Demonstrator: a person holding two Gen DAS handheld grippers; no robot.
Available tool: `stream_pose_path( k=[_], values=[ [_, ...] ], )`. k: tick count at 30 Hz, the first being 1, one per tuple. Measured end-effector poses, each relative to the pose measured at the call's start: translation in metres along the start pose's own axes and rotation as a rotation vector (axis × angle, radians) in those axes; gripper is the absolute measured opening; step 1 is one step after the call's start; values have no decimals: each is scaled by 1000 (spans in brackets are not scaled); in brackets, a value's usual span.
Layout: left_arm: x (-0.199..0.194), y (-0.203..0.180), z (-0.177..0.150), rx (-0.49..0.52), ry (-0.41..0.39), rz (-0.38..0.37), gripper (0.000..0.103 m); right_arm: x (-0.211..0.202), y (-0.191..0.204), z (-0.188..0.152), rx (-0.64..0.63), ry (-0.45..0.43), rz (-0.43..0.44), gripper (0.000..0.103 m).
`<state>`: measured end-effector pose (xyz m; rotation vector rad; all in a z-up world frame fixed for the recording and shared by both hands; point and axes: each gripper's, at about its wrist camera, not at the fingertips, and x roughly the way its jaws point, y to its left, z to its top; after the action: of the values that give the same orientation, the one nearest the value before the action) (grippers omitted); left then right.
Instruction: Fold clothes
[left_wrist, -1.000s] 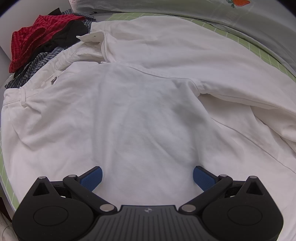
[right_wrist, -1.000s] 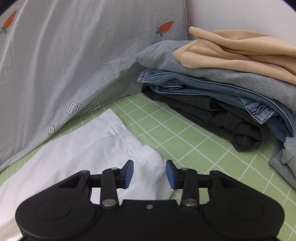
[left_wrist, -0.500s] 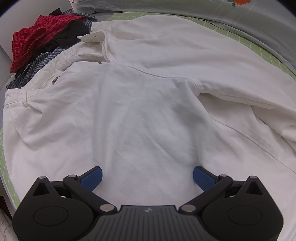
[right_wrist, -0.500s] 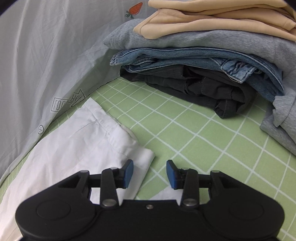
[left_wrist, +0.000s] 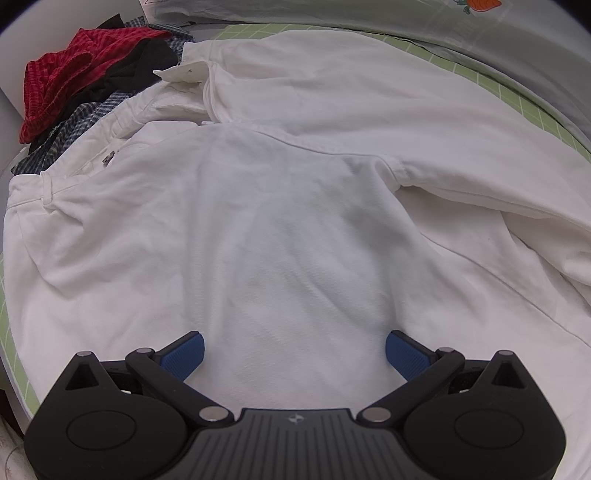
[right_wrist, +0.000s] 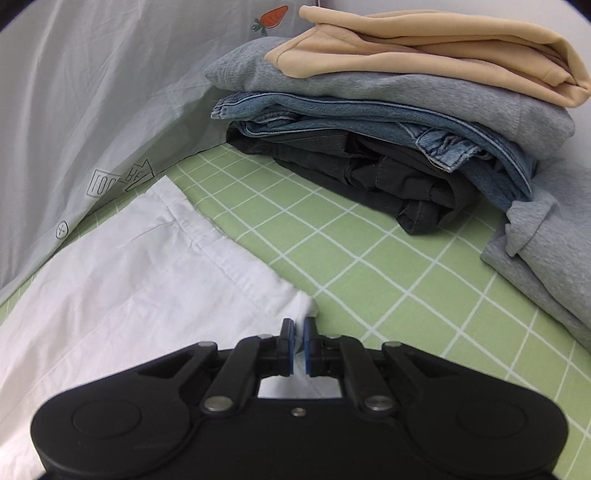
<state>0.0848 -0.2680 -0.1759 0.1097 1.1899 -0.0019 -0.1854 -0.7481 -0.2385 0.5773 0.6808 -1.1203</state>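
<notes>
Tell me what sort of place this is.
Probably a bed at home, used for sorting laundry: a green checked sheet, a carrot-print duvet alongside, a folded clothes stack, and white trousers spread out.

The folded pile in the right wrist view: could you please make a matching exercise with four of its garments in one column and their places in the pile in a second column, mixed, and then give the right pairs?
Column 1:
1. beige garment
2. grey sweatshirt
3. blue jeans
4. black garment

Column 2:
A. lowest, lying on the green checked sheet
B. directly under the beige one
C. top of the pile
D. between the grey one and the black one

Pairs: 1-C, 2-B, 3-D, 4-A
</notes>
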Motion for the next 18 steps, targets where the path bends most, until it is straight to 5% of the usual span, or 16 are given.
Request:
stream_pose_path(
  k=[2,6,18],
  values=[
    [1,0,1,3,4,-3,103,-2,11,6,-67,-18,-55,13],
    [2,1,4,2,11,-6,103,3,23,30,-87,-116,-42,51],
    [1,-20,14,120,-35,81,103,124,96,123,-182,10,283,54]
  ],
)
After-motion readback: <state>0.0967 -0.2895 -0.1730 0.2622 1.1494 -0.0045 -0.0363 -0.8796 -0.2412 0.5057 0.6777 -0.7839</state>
